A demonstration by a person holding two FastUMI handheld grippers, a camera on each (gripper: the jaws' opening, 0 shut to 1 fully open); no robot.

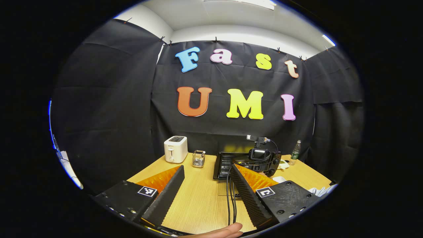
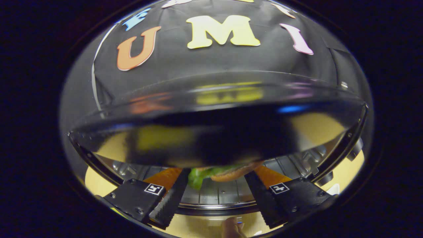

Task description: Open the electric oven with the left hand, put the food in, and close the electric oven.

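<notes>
The black electric oven [image 1: 224,163] stands on the wooden table [image 1: 201,198], and its glass door [image 1: 224,189] hangs open toward me. My left gripper [image 1: 207,167] is open and holds nothing, well back from the oven. In the left gripper view my right gripper [image 1: 261,157], with its camera on top, reaches into the oven's mouth. In the right gripper view the oven's top edge [image 2: 214,109] looms close, with the wire rack [image 2: 218,195] below. My right gripper [image 2: 218,172] is shut on the food [image 2: 231,173], a bun with green lettuce, held just above the rack.
A white toaster [image 1: 175,149] and a small wire holder [image 1: 198,158] stand at the table's back left. A plastic bottle [image 1: 295,152] stands to the right of the oven. Black cables [image 1: 230,198] run across the table toward the oven. A fingertip [image 1: 228,231] shows at the bottom.
</notes>
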